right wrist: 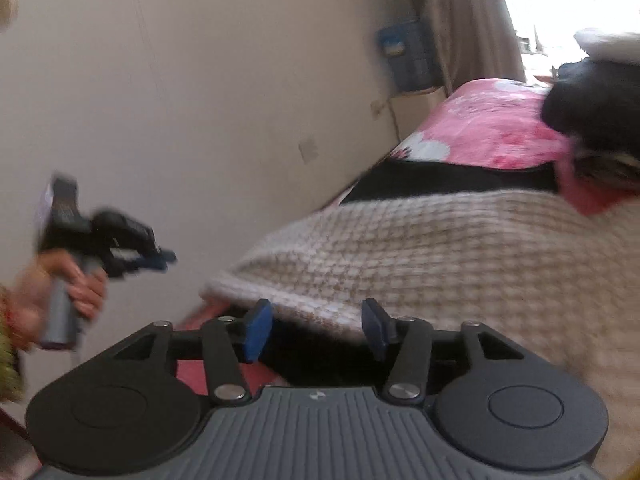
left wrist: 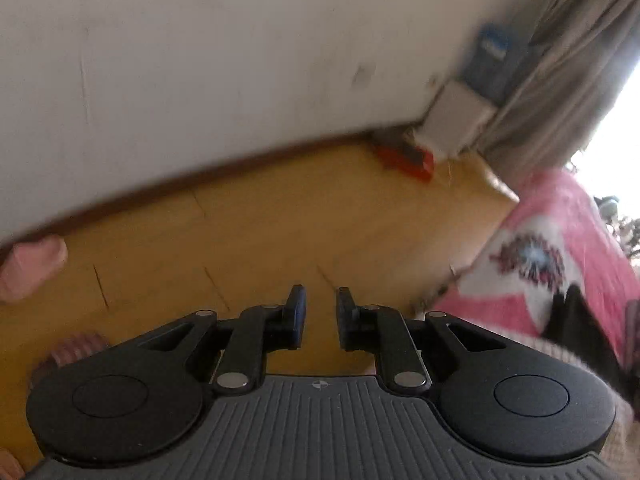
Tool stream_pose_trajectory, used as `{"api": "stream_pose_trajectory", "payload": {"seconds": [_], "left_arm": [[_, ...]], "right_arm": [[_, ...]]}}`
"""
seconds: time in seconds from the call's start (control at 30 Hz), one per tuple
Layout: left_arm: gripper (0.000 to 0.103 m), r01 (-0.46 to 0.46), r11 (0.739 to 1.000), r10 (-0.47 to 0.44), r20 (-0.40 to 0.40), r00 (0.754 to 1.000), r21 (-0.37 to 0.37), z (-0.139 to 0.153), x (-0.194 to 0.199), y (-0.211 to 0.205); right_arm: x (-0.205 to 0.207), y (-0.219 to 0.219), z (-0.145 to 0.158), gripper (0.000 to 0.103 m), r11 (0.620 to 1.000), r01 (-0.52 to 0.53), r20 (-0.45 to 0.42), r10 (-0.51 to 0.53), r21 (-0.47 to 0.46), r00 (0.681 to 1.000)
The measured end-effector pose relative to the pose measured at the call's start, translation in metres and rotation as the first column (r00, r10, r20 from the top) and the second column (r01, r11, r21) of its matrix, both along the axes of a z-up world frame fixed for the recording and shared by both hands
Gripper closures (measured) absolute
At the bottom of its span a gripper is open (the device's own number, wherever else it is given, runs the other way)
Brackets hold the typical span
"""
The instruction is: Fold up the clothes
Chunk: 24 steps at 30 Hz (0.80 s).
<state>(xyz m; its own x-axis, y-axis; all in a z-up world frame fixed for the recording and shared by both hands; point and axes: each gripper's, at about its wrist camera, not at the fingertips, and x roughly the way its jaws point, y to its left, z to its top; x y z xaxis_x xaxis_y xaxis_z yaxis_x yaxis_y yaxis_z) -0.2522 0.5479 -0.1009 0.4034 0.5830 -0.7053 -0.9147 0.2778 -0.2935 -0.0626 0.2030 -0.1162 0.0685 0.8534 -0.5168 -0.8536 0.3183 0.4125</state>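
Observation:
A cream and tan knitted garment (right wrist: 420, 248) lies spread on the bed, over a black cloth (right wrist: 452, 178). My right gripper (right wrist: 318, 326) is open and empty, its fingertips at the garment's near hem, with dark cloth under the jaws. My left gripper (left wrist: 321, 312) is open a little and empty, held over the yellow wooden floor (left wrist: 248, 232), off the bed's left side. It also shows in the right wrist view (right wrist: 160, 258), held in a hand, left of the bed. A strip of the knit (left wrist: 576, 360) shows at the right of the left wrist view.
A pink flowered blanket (right wrist: 492, 132) covers the bed. A dark pile (right wrist: 596, 104) lies at its far right. A white wall (left wrist: 200, 60), a red box (left wrist: 408, 158), a white box (left wrist: 456, 118), a blue crate (right wrist: 408, 54) and a curtain (left wrist: 560, 72) stand beyond. Bare toes (left wrist: 32, 268) rest on the floor.

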Motion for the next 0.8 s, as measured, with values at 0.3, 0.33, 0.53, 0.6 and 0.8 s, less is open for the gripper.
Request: {"api": "stream_pose_trajectory", "payload": {"seconds": [0.3, 0.33, 0.53, 0.6, 0.8], "left_arm": [[0.066, 0.559, 0.810, -0.566, -0.009, 0.824, 0.179, 0.058, 0.171, -0.095], [0.066, 0.612, 0.771, -0.619, -0.020, 0.785, 0.174, 0.057, 0.194, -0.113], [0.065, 0.822, 0.552, -0.800, -0.187, 0.570, 0.143, 0.016, 0.299, -0.207], [0.065, 0.844, 0.520, -0.795, -0.288, 0.534, 0.131, -0.006, 0.320, -0.227], [0.064, 0.838, 0.505, -0.733, -0.410, 0.542, 0.206, -0.010, 0.333, -0.256]], "right_arm": [[0.034, -0.168, 0.024, 0.050, 0.908, 0.417, -0.252, -0.397, 0.031, 0.883], [0.036, -0.186, 0.026, 0.050, 0.889, 0.457, -0.257, -0.435, 0.029, 0.863], [0.040, -0.273, 0.034, 0.056, 0.778, 0.623, -0.181, -0.626, -0.080, 0.759], [0.039, -0.292, 0.032, 0.056, 0.752, 0.649, -0.159, -0.659, -0.115, 0.735], [0.042, -0.325, 0.004, 0.056, 0.674, 0.676, -0.043, -0.717, -0.299, 0.696]]}}
